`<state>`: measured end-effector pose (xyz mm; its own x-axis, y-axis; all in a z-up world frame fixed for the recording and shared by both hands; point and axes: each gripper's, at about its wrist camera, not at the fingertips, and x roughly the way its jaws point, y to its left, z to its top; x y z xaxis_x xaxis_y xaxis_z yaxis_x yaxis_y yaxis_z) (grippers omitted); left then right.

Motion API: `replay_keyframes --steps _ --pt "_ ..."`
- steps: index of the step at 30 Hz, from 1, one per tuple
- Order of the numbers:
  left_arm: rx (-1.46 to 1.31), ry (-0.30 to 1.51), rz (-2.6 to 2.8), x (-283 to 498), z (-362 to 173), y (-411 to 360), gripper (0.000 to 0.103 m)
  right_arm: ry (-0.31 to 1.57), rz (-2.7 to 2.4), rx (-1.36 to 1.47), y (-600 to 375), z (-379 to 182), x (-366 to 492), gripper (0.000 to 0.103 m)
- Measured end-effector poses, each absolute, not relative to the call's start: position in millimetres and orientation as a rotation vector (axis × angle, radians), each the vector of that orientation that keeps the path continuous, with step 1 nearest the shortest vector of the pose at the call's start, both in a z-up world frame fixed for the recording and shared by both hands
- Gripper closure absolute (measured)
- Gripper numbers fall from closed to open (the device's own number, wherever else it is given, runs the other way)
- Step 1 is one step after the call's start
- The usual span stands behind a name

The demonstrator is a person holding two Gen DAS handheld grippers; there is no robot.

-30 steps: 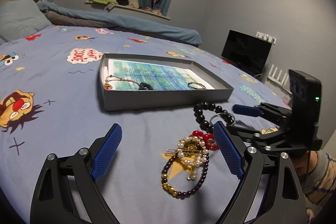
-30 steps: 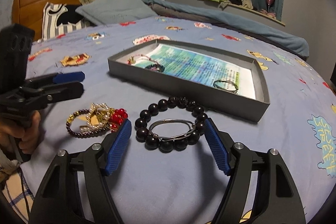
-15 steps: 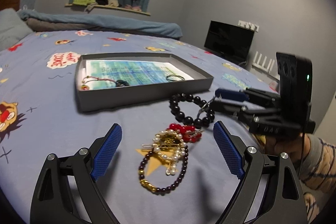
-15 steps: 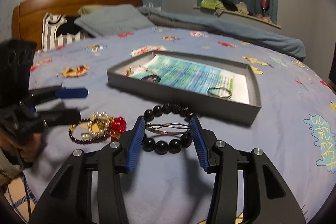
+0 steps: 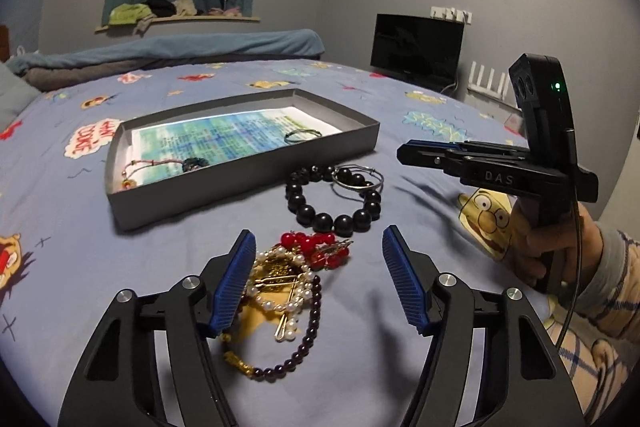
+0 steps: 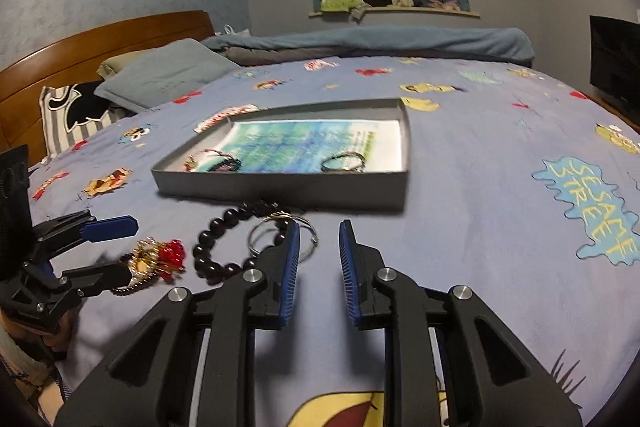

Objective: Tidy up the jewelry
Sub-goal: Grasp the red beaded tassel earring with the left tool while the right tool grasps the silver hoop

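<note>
A grey tray [image 5: 256, 183] on the bed holds a cord bracelet [image 5: 160, 163] and a thin ring bangle [image 5: 302, 135]. In front of it lie a black bead bracelet [image 5: 332, 219] with a silver hoop [image 5: 358, 181] on it, and a pile of pearl, red and dark bead jewelry [image 5: 296, 275]. My left gripper [image 5: 320, 279] is open over the pile, empty. My right gripper [image 6: 318, 259] is nearly closed and empty, just right of the silver hoop [image 6: 280, 239] and black beads [image 6: 216, 251]; it also shows in the left wrist view [image 5: 424, 155].
Blue cartoon bedsheet [image 6: 500, 187] covers the bed. Pillows [image 6: 160, 75] and a wooden headboard [image 6: 100, 39] are at the left. A folded blanket [image 5: 180, 47] lies at the far edge. A black TV [image 5: 416, 47] stands by the wall.
My right gripper narrowed its jaws, lifted off the black bead bracelet and shifted right, holding nothing. My left gripper moved closer over the pearl pile.
</note>
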<state>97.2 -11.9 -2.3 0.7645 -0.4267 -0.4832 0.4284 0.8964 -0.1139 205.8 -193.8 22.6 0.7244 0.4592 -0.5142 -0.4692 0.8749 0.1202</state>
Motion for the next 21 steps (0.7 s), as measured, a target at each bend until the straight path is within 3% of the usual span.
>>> replay_keyframes --steps 2,4,5,9,15,18,20,21 --pt "0.003 0.525 -0.468 99 -2 -13 0.036 0.569 0.515 -0.018 -194 20 206 0.077" --pt "0.005 0.527 -0.473 101 -1 -15 0.039 0.573 0.523 -0.017 -195 19 206 0.053" --pt "0.012 0.529 -0.48 102 -2 -17 0.041 0.571 0.524 -0.018 -195 19 205 0.049" --pt "0.045 0.555 -0.493 104 -5 -24 0.064 0.572 0.529 -0.014 -194 19 204 0.047" --pt "0.096 0.58 -0.482 108 -9 -33 0.069 0.584 0.54 -0.005 -193 17 206 0.044" --pt "0.102 0.611 -0.449 114 -12 -34 0.083 0.602 0.549 -0.02 -189 17 208 0.041" --pt "0.09 0.611 -0.44 116 -12 -33 0.098 0.62 0.558 -0.035 -185 15 210 0.039" --pt "0.082 0.606 -0.431 116 -11 -31 0.099 0.627 0.563 -0.042 -183 15 211 0.038"
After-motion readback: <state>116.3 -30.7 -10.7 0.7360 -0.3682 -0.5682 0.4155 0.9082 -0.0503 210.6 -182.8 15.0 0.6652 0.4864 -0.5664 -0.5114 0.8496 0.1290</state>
